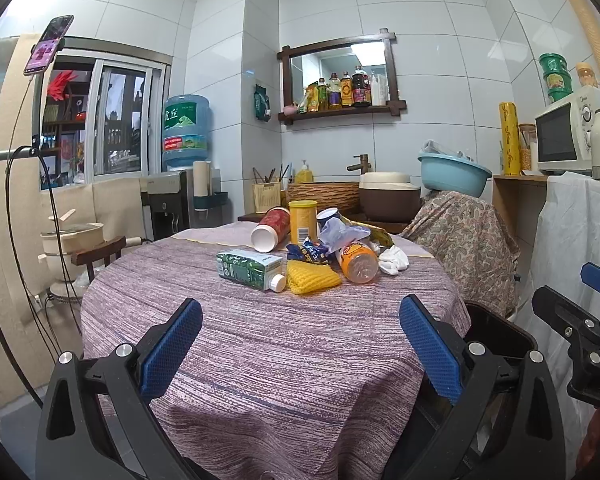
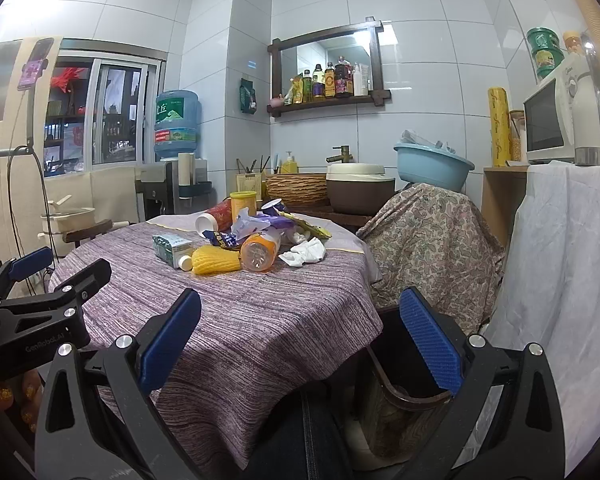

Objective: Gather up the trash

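Note:
A pile of trash lies at the far side of the round table with a purple striped cloth (image 1: 260, 344) (image 2: 268, 320): a green carton (image 1: 250, 269) (image 2: 171, 249), a yellow foam net (image 1: 312, 278) (image 2: 214, 260), an orange bottle (image 1: 358, 263) (image 2: 260, 254), a red cup (image 1: 271, 229), a yellow can (image 1: 303, 220), white tissue (image 1: 394, 261) (image 2: 305, 252) and wrappers. My left gripper (image 1: 300, 348) is open and empty over the near table. My right gripper (image 2: 300, 344) is open and empty above the table edge and a dark bin (image 2: 400, 396) (image 1: 496, 332).
A chair draped with a paisley cloth (image 1: 464, 240) (image 2: 428, 240) stands right of the table. A white sheet (image 2: 560, 280) covers a counter with a microwave (image 1: 564, 136). A sink counter (image 1: 340, 196) and water dispenser (image 1: 184, 132) stand behind. A phone stand (image 1: 48, 44) is left.

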`<state>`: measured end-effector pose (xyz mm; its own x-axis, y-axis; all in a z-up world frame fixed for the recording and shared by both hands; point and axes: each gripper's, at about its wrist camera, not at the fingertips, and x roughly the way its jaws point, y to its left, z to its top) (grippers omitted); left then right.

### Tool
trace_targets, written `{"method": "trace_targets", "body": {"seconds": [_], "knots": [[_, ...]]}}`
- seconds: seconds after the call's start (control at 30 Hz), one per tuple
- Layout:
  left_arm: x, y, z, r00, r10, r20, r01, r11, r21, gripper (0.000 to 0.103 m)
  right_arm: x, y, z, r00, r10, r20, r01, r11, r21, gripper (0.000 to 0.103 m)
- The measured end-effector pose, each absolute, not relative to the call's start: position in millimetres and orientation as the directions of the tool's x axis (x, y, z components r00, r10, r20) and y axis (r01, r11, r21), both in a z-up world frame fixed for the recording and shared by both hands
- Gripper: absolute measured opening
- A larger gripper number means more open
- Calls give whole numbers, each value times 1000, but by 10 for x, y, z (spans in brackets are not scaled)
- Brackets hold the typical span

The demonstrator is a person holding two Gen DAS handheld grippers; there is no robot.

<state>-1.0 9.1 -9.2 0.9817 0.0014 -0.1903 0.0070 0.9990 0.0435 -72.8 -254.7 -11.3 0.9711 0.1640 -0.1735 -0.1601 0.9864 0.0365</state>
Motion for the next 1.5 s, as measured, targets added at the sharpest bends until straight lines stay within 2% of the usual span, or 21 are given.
{"method": "trace_targets", "body": {"seconds": [0.33, 0.53, 0.87, 1.0, 1.17, 1.37, 1.5], "knots": [[108, 103, -149, 974, 6, -225, 8, 998, 61, 98, -599, -2561, -182, 961, 176, -211, -172, 984, 42, 98], [367, 219, -147, 942, 10, -336, 11, 998, 59, 98, -401, -2545, -227, 953, 180, -245, -177, 984, 35, 98], [845, 485, -97, 894, -14, -447, 26, 999, 22, 98, 241, -2409, -263, 897, 247, -366, -250, 968, 40, 98], [1070, 658, -133, 852, -26, -523, 14, 1000, -27, 98, 550, -2363, -279, 864, 300, -405, -292, 953, 84, 98], [1332, 840, -144, 817, -45, -575, -13, 995, -96, 96, 996, -2236, -293, 800, 348, -489, -337, 935, 114, 98], [1568, 884, -119, 805, -24, -593, -25, 997, -74, 96, 1539, -2138, -187, 735, 432, -523, -375, 901, 218, 98], [1722, 909, -89, 804, -33, -594, -21, 996, -83, 96, 1985, -2091, 46, 711, 484, -510, -389, 875, 288, 98]]}}
